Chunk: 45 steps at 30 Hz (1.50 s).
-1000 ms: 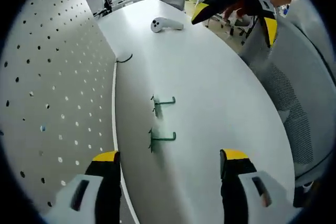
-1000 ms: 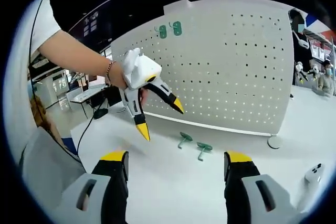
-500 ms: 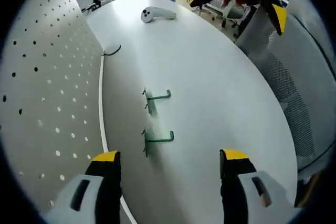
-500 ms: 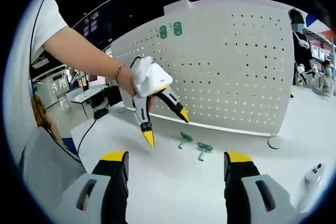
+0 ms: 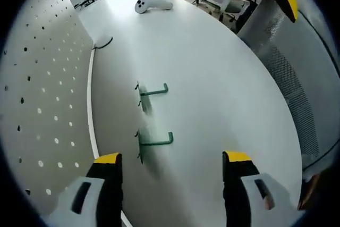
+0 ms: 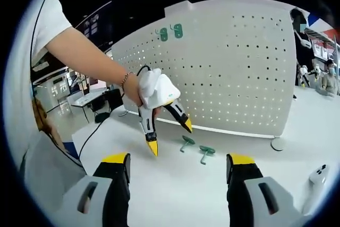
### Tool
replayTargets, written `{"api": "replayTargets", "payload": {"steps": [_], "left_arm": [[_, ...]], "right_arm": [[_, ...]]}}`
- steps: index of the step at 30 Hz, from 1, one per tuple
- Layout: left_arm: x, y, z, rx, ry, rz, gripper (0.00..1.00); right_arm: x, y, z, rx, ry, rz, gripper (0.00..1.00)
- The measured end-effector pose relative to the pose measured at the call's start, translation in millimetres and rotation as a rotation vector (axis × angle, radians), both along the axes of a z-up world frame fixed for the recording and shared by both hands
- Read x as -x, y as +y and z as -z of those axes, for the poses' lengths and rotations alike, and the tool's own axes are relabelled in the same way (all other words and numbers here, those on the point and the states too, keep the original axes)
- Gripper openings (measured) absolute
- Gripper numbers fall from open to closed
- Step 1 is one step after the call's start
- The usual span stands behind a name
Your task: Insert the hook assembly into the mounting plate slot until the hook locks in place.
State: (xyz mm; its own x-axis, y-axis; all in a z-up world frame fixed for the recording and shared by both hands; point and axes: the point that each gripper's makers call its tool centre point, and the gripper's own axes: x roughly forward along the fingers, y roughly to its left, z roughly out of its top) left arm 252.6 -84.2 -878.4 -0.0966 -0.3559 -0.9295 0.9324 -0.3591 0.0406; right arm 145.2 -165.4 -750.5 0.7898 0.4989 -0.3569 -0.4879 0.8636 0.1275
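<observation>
Green hooks loose on white counter point(image 5: 223, 78), both hand-held grippers empty

Two hooks lie side by side near the pegboard foot: nearer hook point(image 5: 154, 141), farther hook point(image 5: 151, 91); left hand-held gripper point(image 5: 172, 160) jaws apart, poised just short of the nearer one; right hand-held gripper point(image 6: 179, 160) jaws apart, well back. Risk, as I judge: jaws closing on thin wire flat on the counter may skid it aside or pinch it crooked, spoiling alignment with a slot. Right gripper view shows pegboard point(image 6: 239, 67) face and the left hand-held gripper from outside; left gripper view shows a white controller point(image 5: 151, 5).
</observation>
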Motion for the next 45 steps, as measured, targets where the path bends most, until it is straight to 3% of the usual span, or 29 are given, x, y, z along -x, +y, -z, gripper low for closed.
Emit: {"api": "replayTargets", "payload": {"steps": [10, 24, 30, 40, 45], "left_arm": [[3.3, -1.2, 9.5, -0.025, 0.026, 0.004, 0.8], [3.3, -3.6, 8.7, -0.013, 0.039, 0.003, 0.79], [-0.3, -4.0, 7.6, -0.009, 0.041, -0.008, 0.73], [-7.9, -4.6, 3.5, 0.011, 0.047, -0.035, 0.49], [-13.4, -7.0, 2.6, 0.027, 0.049, -0.077, 0.42]], "right_arm": [[-0.4, -2.2, -0.6, -0.008, -0.001, 0.01, 0.71], [-2.0, -7.0, -1.6, -0.007, -0.008, 0.028, 0.7], [-2.1, -7.6, -2.5, -0.004, -0.012, 0.03, 0.69], [-4.4, -13.2, -8.1, 0.003, -0.037, 0.055, 0.68], [-5.0, -15.6, -8.0, -0.007, -0.035, 0.065, 0.68]]}}
